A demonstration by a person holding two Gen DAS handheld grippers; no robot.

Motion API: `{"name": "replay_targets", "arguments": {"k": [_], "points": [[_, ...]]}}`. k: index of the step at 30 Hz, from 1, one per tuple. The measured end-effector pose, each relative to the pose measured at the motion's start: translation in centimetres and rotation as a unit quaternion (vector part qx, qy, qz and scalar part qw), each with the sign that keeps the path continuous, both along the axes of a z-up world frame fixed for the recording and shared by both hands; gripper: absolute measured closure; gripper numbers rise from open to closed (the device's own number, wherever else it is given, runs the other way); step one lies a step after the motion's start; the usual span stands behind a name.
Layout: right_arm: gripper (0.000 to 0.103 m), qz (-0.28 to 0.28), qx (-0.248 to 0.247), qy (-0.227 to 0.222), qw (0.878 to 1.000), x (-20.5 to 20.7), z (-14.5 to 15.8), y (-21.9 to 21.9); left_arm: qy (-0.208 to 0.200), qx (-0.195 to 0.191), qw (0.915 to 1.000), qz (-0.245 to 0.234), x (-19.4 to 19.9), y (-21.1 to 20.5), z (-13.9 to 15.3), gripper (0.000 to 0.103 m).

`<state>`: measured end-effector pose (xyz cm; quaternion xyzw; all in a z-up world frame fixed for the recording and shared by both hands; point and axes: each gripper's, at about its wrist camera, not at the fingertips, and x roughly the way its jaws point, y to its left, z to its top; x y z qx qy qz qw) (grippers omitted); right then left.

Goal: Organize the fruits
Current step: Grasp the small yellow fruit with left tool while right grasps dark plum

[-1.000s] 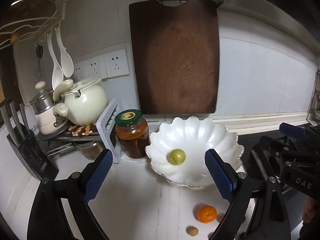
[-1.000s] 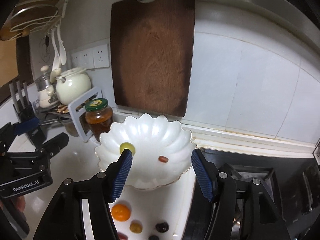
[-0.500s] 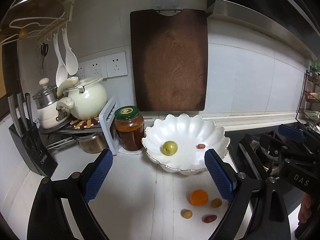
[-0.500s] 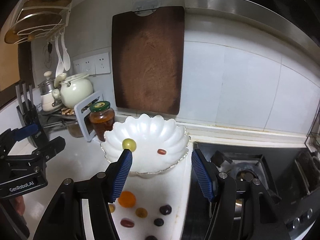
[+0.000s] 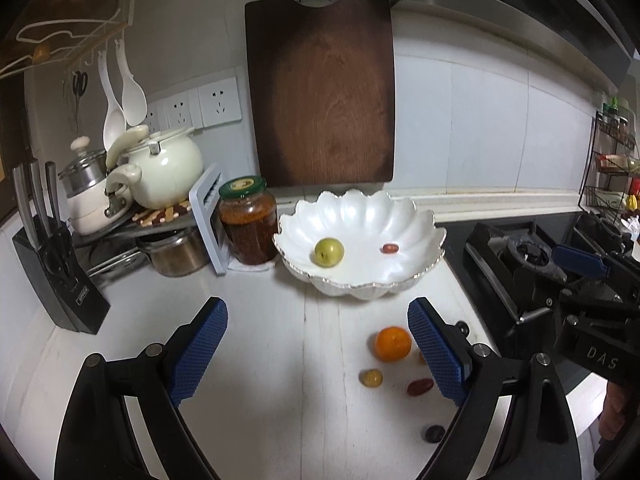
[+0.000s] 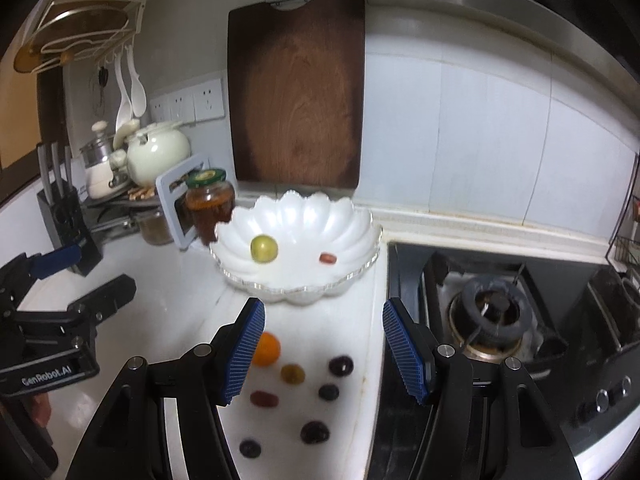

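A white scalloped bowl (image 5: 416, 216) stands on the white counter and holds a green fruit (image 5: 329, 252) and a small red fruit (image 5: 390, 248). In front of it lie an orange (image 5: 393, 343), a yellow grape (image 5: 372, 378), a red grape (image 5: 420, 386) and dark grapes (image 6: 341, 365). My left gripper (image 5: 318, 350) is open and empty above the counter, short of the bowl. My right gripper (image 6: 323, 354) is open and empty above the loose fruit; the bowl (image 6: 352, 216) lies beyond its tips.
A sauce jar (image 5: 248, 220) stands left of the bowl, beside a rack with pots (image 5: 160, 168) and a knife block (image 5: 56, 264). A wooden cutting board (image 5: 320, 92) hangs on the wall. A gas stove (image 6: 492, 312) lies to the right.
Both grippers have drawn back and up from the bowl, so more loose fruit shows on the counter. The red fruit now lies in the bowl. Both stay open.
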<state>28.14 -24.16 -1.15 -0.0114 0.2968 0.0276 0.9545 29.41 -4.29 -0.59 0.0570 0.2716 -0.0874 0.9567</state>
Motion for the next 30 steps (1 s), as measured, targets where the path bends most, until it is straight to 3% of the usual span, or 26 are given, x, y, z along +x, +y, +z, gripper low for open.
{"name": "replay_targets", "arguments": {"k": [15, 30], "points": [[0.04, -0.012, 0.004, 0.082, 0.997, -1.1, -4.7, 0.1, 0.056, 0.022, 0.9976, -0.035, -0.1, -0.5, -4.2, 0.019], [0.041, -0.029, 0.01, 0.156, 0.987, -0.6, -9.5, 0.0, 0.123, 0.029, 0.9896, -0.069, 1.8, -1.5, -9.0, 0.028]]}}
